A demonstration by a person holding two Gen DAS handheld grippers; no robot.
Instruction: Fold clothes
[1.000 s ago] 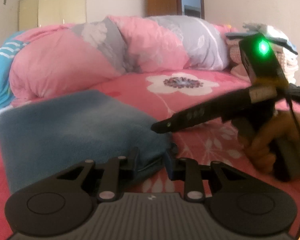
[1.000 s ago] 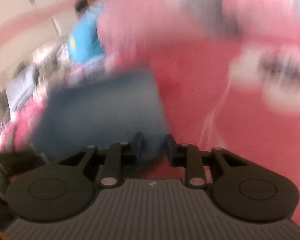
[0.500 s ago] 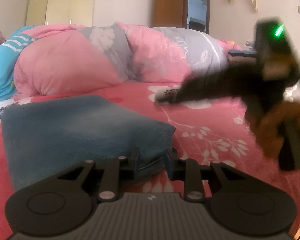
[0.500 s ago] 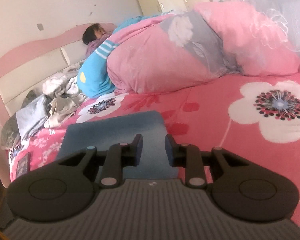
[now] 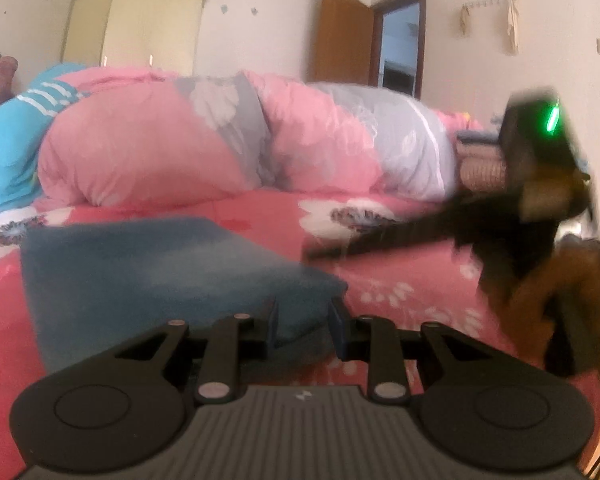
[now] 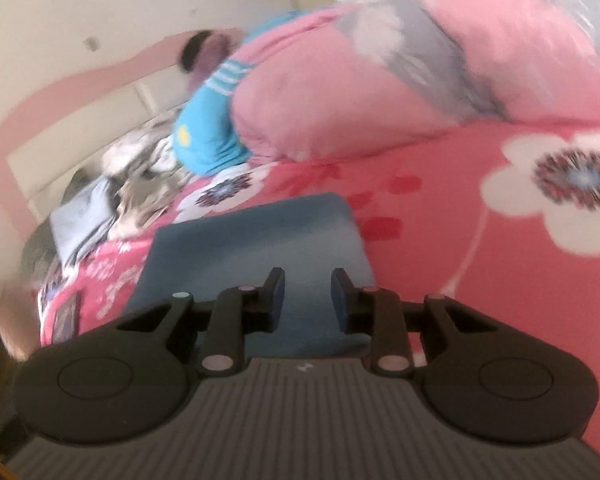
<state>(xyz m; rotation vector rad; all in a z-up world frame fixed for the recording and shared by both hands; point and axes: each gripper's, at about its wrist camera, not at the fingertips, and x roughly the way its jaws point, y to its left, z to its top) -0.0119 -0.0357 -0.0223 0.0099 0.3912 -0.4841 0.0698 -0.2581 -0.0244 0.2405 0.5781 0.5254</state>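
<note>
left hand-held gripper (image 5: 302, 322) and right hand-held gripper (image 6: 307, 300) hover released, since the folded blue garment (image 5: 148, 264) rests finished on the bed (image 5: 400, 280).

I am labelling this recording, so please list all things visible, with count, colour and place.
folded garment: 1, dark blue, flat on the bedsheet, nearest both cameras
bedsheet: 1, pink with white flowers, covering the bed
duvet: 1, pink and grey, bunched behind the garment
person: 1, light blue top, lying by the headboard
loose clothes: a heap, grey and white, near the headboard
folded stack: 1, mixed colours, far right
wardrobe: 1, cream, back wall
door: 1, brown, open
left tongs: open, at the garment's near edge
right tongs: open, above the garment
</note>
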